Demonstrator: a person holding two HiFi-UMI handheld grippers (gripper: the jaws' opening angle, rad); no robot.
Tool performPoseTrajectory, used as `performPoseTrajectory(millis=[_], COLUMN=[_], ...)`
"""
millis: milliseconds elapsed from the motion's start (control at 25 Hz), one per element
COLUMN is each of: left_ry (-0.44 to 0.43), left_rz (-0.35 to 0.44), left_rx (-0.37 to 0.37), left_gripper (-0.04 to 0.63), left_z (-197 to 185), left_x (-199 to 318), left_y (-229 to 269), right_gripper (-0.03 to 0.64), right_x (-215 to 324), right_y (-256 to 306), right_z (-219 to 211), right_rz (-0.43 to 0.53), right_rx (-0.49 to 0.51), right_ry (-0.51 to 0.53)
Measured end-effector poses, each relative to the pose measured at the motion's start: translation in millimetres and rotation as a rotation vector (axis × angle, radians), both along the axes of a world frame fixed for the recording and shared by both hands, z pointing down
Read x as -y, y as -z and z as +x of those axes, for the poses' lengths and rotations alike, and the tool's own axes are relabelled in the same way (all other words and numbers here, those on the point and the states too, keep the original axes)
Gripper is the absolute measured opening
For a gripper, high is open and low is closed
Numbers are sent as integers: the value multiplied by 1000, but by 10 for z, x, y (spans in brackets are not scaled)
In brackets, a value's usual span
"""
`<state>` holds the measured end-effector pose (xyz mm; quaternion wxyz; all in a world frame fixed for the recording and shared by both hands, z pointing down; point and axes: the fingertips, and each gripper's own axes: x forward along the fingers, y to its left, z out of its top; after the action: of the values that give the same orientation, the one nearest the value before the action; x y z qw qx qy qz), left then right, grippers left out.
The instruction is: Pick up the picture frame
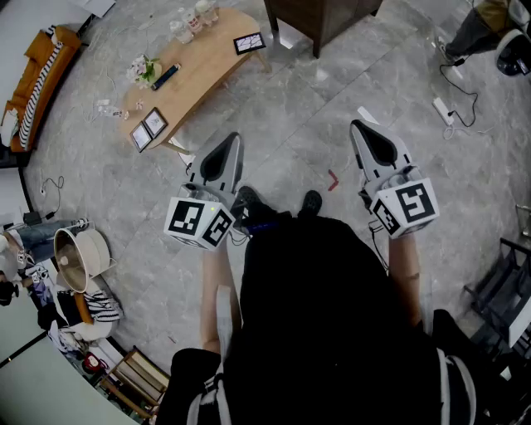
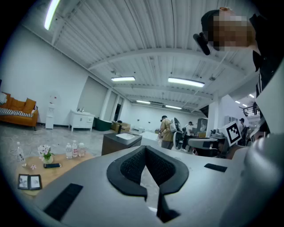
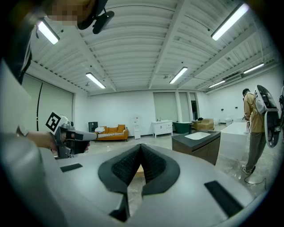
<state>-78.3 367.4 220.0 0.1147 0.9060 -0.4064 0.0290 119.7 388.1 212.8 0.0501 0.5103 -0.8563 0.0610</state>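
Two picture frames are on a low oval wooden table at the upper left of the head view. A dark single frame lies at its far end and a double frame at its near end. The double frame also shows at the lower left of the left gripper view. My left gripper is shut and empty, held above the floor just short of the table's near end. My right gripper is likewise shut and empty, further right over bare floor. Both point roughly level into the room.
On the table stand a small flower pot, a black remote and some bottles. A dark cabinet stands beyond. An orange sofa is far left, a power strip with cables at right, and a person by a white counter.
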Motion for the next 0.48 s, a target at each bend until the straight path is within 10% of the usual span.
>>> performPoseTrajectory(millis=[480], left_ry=[-44], left_rz=[-6], left_rx=[-2], left_gripper=[12], left_z=[241], left_x=[2], left_y=[-19], right_gripper=[12], right_x=[-26], right_y=[-11], right_z=[5], right_rz=[3], right_rx=[36], right_ry=[0])
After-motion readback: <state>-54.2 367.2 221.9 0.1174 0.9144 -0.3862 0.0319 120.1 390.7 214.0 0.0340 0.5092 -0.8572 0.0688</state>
